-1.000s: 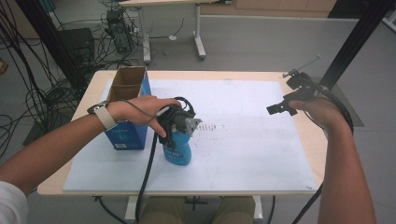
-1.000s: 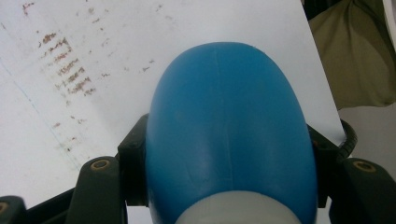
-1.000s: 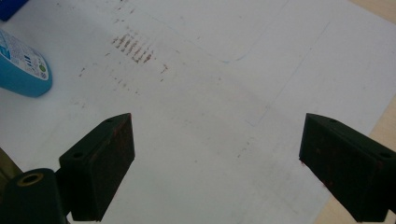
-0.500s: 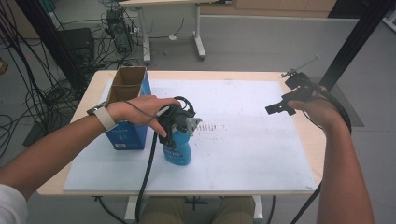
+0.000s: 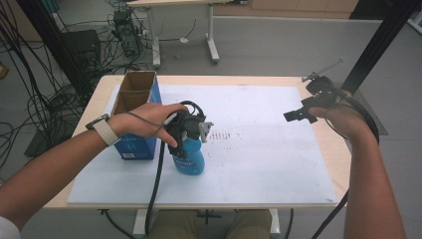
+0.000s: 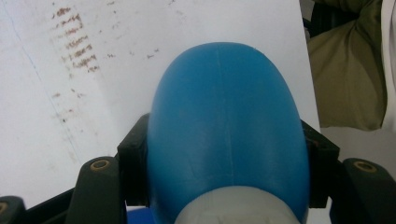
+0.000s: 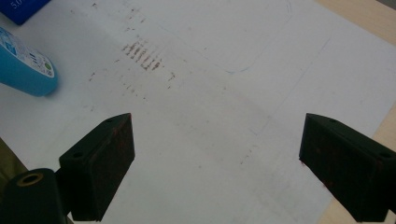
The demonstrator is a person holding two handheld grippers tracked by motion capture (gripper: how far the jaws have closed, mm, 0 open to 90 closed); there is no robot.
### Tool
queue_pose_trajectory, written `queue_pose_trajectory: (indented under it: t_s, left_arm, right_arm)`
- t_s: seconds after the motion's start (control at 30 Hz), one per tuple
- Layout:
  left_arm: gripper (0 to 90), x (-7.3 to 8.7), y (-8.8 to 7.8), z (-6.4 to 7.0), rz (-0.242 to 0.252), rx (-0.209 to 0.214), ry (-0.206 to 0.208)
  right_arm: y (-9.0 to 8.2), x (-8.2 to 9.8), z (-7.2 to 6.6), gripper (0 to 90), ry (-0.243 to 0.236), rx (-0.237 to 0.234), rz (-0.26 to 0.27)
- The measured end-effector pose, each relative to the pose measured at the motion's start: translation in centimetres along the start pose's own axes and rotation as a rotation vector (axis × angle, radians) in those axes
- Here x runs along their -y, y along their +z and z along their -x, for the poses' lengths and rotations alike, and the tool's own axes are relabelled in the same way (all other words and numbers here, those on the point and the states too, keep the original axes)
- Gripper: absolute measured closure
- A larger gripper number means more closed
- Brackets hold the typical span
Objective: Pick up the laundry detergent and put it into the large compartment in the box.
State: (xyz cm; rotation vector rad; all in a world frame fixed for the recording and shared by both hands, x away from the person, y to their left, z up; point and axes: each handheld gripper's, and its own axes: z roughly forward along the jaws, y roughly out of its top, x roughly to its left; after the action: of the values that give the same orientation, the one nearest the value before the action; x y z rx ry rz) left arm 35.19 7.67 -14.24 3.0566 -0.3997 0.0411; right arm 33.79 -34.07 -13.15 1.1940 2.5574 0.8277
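A blue plastic bottle [image 5: 189, 159] stands on the white mat [image 5: 259, 159], just right of an open blue cardboard box [image 5: 135, 107]. My left gripper [image 5: 186, 133] comes down on the bottle from above and is shut on its upper part. In the left gripper view the black pads press both sides of the blue bottle [image 6: 224, 135], whose whitish neck shows at the bottom. Over the mat's right edge my right gripper [image 5: 300, 115] hangs open with nothing between its fingers. The right gripper view has the bottle's base [image 7: 23, 65] at far left and my right gripper [image 7: 217, 163] wide apart above bare mat.
Brown smudges [image 5: 224, 134] mark the middle of the mat. The wooden table [image 5: 348, 154] shows as a strip around the mat. Cables, a dark cabinet [image 5: 79, 50] and a desk's legs [image 5: 211, 35] stand on the floor behind.
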Motion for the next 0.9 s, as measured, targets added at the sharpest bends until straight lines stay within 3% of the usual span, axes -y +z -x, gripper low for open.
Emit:
queue_pose_trajectory:
  t_s: [0.13, 0.17, 0.23, 0.27, 0.33, 0.6, 0.67, 0.77, 0.83, 0.9]
  left_arm:
    - [36.9, -0.3, -0.3, 0.2, -0.010, 0.002, -0.044]
    - [36.9, -0.4, -0.6, 0.3, -0.014, 0.008, -0.086]
    - [36.9, -0.4, -0.7, 0.3, -0.014, 0.011, -0.105]
    - [37.0, -0.4, -1.1, 0.5, -0.012, 0.013, -0.144]
    - [36.9, -0.4, -1.2, 0.6, -0.015, 0.013, -0.157]
    - [36.9, -0.5, -2.2, 1.9, -0.021, 0.008, -0.292]
    - [36.9, -0.5, -2.2, 2.1, -0.026, 0.006, -0.307]
    - [36.9, -0.3, -2.6, 2.4, -0.032, 0.007, -0.372]
    - [36.9, -0.2, -2.7, 2.6, -0.026, 0.002, -0.387]
    - [36.9, -0.1, -3.2, 3.2, -0.032, -0.008, -0.446]
  right_arm:
    - [-0.2, 0.0, -0.2, 10.5, -0.008, -0.001, 0.007]
    - [-0.2, -0.1, -0.4, 10.6, -0.014, 0.006, 0.005]
    - [-0.2, -0.1, -0.5, 10.6, -0.016, 0.009, 0.009]
    - [-0.2, -0.1, -0.5, 10.6, -0.015, 0.009, 0.016]
    - [-0.2, -0.1, -0.5, 10.7, -0.018, 0.010, 0.013]
    - [-0.2, -1.2, -0.8, 10.8, -0.058, 0.001, 0.015]
    - [-0.2, -1.3, -0.9, 10.8, -0.063, 0.000, 0.019]
    - [-0.1, -1.9, -1.1, 10.8, -0.082, -0.007, 0.026]
    - [0.0, -2.0, -1.1, 10.8, -0.086, -0.011, 0.029]
    - [0.3, -2.3, -1.2, 10.8, -0.103, -0.024, 0.033]
